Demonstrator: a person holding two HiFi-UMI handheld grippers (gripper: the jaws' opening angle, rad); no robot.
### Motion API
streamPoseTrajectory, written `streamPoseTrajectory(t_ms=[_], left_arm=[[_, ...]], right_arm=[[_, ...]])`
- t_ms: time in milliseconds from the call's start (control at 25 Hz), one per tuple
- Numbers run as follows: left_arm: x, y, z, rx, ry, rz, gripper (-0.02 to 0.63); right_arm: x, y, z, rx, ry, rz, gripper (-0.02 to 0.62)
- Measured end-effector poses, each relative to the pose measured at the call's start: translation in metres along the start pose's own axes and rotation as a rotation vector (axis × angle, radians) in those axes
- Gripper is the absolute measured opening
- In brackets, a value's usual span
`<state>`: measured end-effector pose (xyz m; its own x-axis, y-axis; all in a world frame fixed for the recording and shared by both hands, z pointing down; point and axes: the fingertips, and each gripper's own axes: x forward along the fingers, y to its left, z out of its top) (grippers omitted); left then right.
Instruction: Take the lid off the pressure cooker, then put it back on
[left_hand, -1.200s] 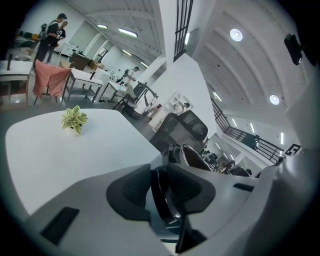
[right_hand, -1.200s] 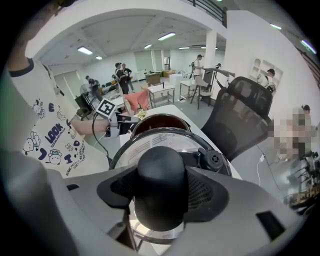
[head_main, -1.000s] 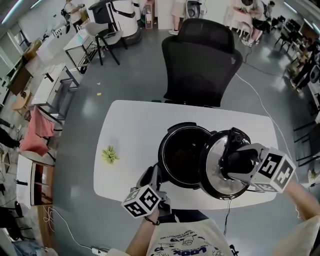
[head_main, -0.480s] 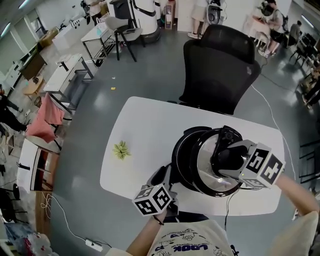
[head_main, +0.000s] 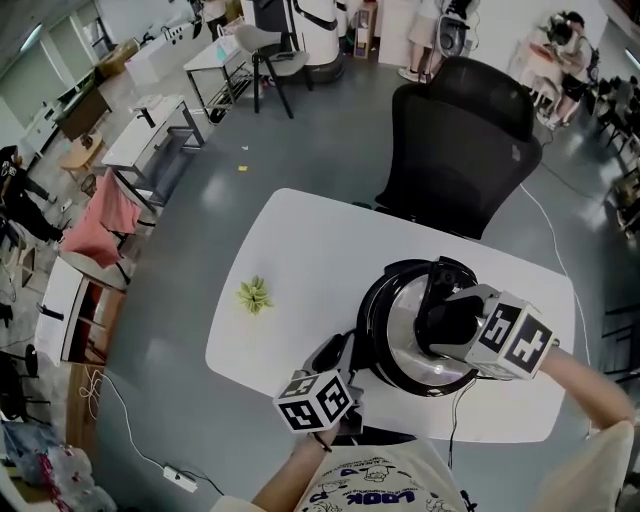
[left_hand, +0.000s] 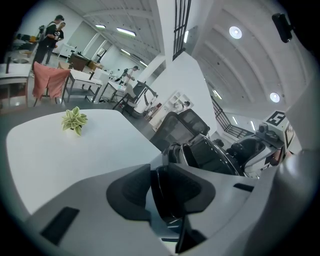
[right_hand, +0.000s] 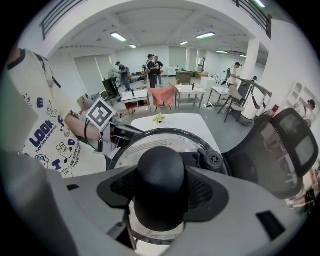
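Far left on the white oval worktop (head_main: 300, 250) sat a little green leafy plant (head_main: 254, 295), well apart from everything else. Moving right, the left tool (head_main: 338, 355) was at the near-left edge of the round black pressure cooker (head_main: 372, 305). In the left gripper view its jaws were pinched onto the cooker's thin black side handle (left_hand: 161, 195), nothing loose about it. Next over, the shiny steel lid (head_main: 405, 335) was over the cooker's mouth and covered pretty much all of it. Couldn't tell if it was properly seated or a bit tilted. The right tool (head_main: 447, 318) pointed steeply down, with both jaws clamped on the lid's round black knob (right_hand: 161, 175). Behind the worktop stood a black mesh office chair (head_main: 460, 150).
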<state>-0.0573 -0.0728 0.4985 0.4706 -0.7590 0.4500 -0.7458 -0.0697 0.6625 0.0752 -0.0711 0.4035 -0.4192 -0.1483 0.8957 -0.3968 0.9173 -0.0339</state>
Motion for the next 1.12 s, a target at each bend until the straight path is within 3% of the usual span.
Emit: streamPoseTrajectory(t_ms=[1120], left_arm=[[0.002, 0.000, 0.002, -0.010, 0.019, -0.013, 0.120]], right_arm=[[0.038, -0.003, 0.002, -0.133, 0.067, 0.050, 0.296]])
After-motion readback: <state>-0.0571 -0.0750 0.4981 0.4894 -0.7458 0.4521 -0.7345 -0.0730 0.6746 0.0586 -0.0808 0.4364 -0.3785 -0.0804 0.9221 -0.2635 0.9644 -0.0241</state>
